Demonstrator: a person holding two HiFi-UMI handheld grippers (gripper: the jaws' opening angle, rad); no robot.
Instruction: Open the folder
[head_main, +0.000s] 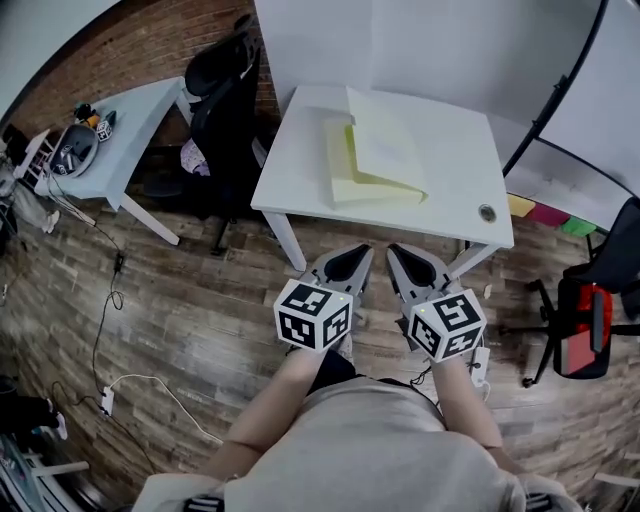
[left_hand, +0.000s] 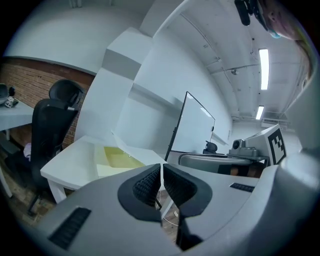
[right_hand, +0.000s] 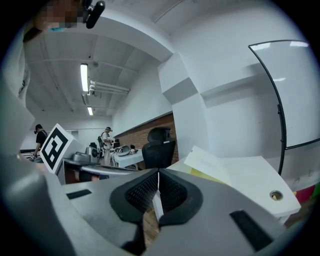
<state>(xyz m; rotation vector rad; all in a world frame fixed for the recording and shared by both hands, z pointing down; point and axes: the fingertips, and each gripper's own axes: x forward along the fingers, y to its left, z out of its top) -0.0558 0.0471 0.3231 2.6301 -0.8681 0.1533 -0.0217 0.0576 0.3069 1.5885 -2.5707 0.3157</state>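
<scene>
White worktop (head_main: 460, 170), head view: folder (head_main: 372, 160) lies mid-top, long axis running away from the person. Left claw (head_main: 352, 262) and right claw (head_main: 408, 262) hover short of its near edge.
Left gripper view: left claw clenched, empty.
Right gripper view: right claw clenched, empty.

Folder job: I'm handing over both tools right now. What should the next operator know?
Left tool: shut, empty.
Right tool: shut, empty.
Both are held before the near edge of the white table, touching nothing.
Folder: on the table, with its cover raised at a tilt and the yellow inside showing.
Done: it looks opened, at least partly.
Left: perhaps lay the cover flat.
</scene>
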